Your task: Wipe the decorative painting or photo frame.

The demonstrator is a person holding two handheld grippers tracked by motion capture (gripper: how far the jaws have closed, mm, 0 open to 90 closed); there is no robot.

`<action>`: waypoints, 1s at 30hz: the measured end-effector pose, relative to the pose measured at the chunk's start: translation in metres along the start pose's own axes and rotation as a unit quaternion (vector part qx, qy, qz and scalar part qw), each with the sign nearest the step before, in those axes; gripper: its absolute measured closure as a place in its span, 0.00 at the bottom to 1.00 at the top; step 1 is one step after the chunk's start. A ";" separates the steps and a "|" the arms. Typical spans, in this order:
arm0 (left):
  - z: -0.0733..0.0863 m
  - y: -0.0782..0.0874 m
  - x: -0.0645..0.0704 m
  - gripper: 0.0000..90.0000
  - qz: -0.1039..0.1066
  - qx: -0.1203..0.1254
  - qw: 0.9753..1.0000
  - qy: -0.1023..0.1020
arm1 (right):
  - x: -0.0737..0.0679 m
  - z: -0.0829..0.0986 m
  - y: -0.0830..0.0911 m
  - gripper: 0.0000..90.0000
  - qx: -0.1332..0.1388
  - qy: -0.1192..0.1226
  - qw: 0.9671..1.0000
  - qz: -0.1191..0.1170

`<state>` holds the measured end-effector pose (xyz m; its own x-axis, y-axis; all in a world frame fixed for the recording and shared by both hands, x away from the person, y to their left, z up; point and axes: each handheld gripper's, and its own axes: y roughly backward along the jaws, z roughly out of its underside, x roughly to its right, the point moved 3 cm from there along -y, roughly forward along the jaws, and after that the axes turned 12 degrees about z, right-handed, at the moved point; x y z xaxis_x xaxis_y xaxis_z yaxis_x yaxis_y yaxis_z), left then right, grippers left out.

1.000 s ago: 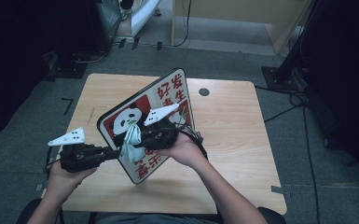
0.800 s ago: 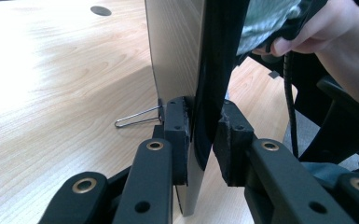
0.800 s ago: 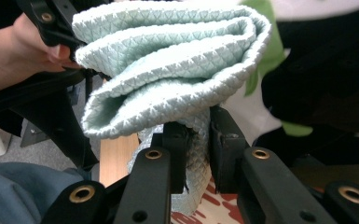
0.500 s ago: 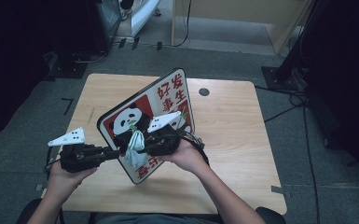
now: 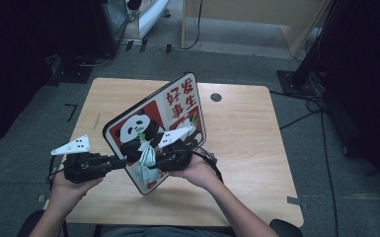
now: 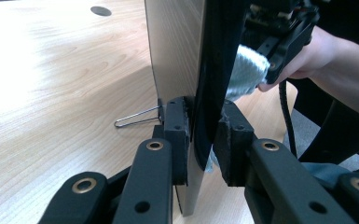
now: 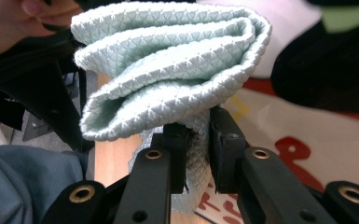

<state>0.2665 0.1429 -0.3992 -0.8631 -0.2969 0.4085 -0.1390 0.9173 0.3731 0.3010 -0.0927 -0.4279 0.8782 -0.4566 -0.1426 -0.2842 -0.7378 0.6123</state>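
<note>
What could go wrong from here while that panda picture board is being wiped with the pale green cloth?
The left gripper clamps the glossy panda picture board only at its lower edge, so wiping pressure could twist or slip it out of the jaws. The right gripper pinches just a small fold of the pale green waffle-textured cloth; the bulk could pull free. The board stands tilted above the wooden table, so a slip may drop it.

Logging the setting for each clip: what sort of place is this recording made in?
Probably an indoor lab or studio set up for recording, not a home. A bare light wooden table with a cable hole stands on grey carpet, with loose black cables and dark equipment stands around it.
</note>
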 end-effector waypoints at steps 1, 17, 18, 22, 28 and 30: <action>0.000 0.000 0.000 0.85 0.000 0.000 1.000 0.000 | 0.000 0.002 -0.001 0.87 -0.001 0.000 1.000 0.000; 0.000 0.000 0.000 0.85 0.000 -0.001 1.000 0.001 | -0.003 0.030 -0.015 0.87 -0.018 -0.010 1.000 0.001; 0.000 0.000 0.000 0.85 0.000 -0.001 1.000 0.001 | -0.003 0.033 -0.016 0.87 -0.020 -0.010 1.000 0.000; 0.000 0.000 0.000 0.85 0.001 -0.002 1.000 0.001 | -0.004 0.042 -0.021 0.87 -0.028 -0.010 1.000 0.002; 0.000 0.000 -0.001 0.85 0.002 -0.002 1.000 0.000 | -0.004 0.053 -0.027 0.87 -0.043 -0.013 0.999 -0.001; -0.001 0.000 -0.001 0.85 0.003 -0.002 1.000 0.001 | -0.004 0.056 -0.029 0.87 -0.047 -0.013 0.999 -0.003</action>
<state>0.2679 0.1435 -0.3990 -0.8630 -0.2911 0.4130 -0.1314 0.9185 0.3728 0.2844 -0.0977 -0.4886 0.8696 -0.4654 -0.1653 -0.2408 -0.6917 0.6808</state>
